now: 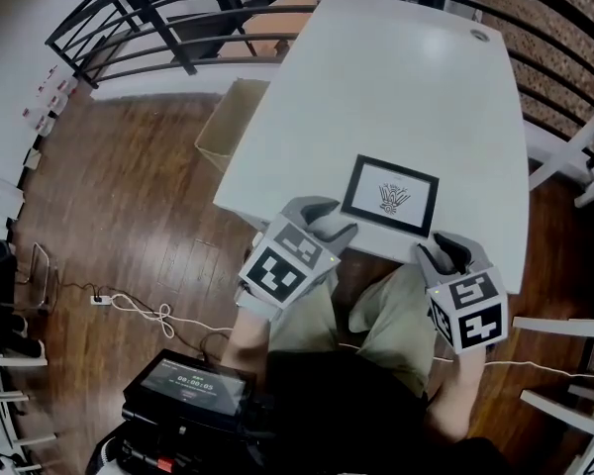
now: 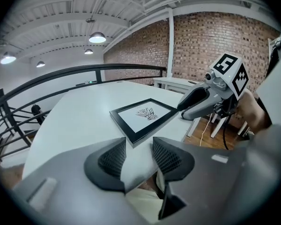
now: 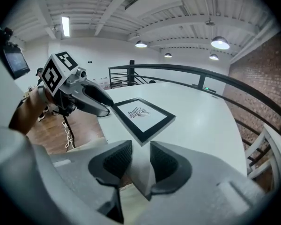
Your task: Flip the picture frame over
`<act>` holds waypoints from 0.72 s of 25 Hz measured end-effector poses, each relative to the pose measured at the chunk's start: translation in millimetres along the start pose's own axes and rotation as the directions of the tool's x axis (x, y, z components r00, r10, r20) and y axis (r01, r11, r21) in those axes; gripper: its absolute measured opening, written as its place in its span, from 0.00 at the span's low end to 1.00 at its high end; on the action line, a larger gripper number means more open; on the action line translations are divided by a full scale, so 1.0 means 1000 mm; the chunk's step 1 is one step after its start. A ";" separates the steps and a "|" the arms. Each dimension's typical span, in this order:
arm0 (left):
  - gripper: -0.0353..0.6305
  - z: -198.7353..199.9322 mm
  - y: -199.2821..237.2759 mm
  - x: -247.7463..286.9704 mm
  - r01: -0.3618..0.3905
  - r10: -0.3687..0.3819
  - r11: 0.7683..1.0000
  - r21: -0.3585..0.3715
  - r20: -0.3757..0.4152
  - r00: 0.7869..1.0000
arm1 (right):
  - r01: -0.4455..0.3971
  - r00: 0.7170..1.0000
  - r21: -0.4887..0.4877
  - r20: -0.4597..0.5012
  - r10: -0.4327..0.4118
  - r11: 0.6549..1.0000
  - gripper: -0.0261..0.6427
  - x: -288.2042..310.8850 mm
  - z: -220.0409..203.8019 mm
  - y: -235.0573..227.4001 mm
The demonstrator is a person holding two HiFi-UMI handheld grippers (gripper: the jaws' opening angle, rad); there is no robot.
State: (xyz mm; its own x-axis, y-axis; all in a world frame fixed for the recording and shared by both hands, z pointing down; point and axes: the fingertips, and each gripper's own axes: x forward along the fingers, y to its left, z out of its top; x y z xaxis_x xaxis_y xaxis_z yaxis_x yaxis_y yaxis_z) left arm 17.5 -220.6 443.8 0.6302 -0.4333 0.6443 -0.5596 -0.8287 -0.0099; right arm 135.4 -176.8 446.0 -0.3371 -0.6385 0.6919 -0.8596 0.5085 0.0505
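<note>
Picture frame (image 1: 390, 195) just beyond parted fingers (image 2: 113, 159)

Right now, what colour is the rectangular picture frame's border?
The rectangular picture frame has a black border; head view shows best.

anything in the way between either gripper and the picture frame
Nothing visible: the picture frame lies flat on the table, with the open left gripper and right gripper close beside its near corners.
</note>
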 end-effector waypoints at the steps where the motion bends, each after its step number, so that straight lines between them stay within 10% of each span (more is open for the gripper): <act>1: 0.34 0.000 0.000 0.001 0.004 -0.004 1.000 0.004 -0.003 1.000 | -0.006 1.000 0.007 -0.005 0.006 1.000 0.20 0.001 0.000 -0.001; 18: 0.31 0.007 -0.004 -0.003 0.000 -0.001 0.999 0.035 0.028 1.000 | 0.013 1.000 0.024 0.014 -0.013 1.000 0.21 0.001 0.008 0.002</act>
State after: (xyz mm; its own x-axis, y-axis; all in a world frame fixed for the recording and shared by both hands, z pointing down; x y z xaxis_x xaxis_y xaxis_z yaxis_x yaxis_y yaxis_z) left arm 21.6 -218.6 436.6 0.6459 -0.4422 0.6223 -0.5403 -0.8407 -0.0366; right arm 130.5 -181.3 441.2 -0.3315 -0.6533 0.6807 -0.8727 0.4864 0.0419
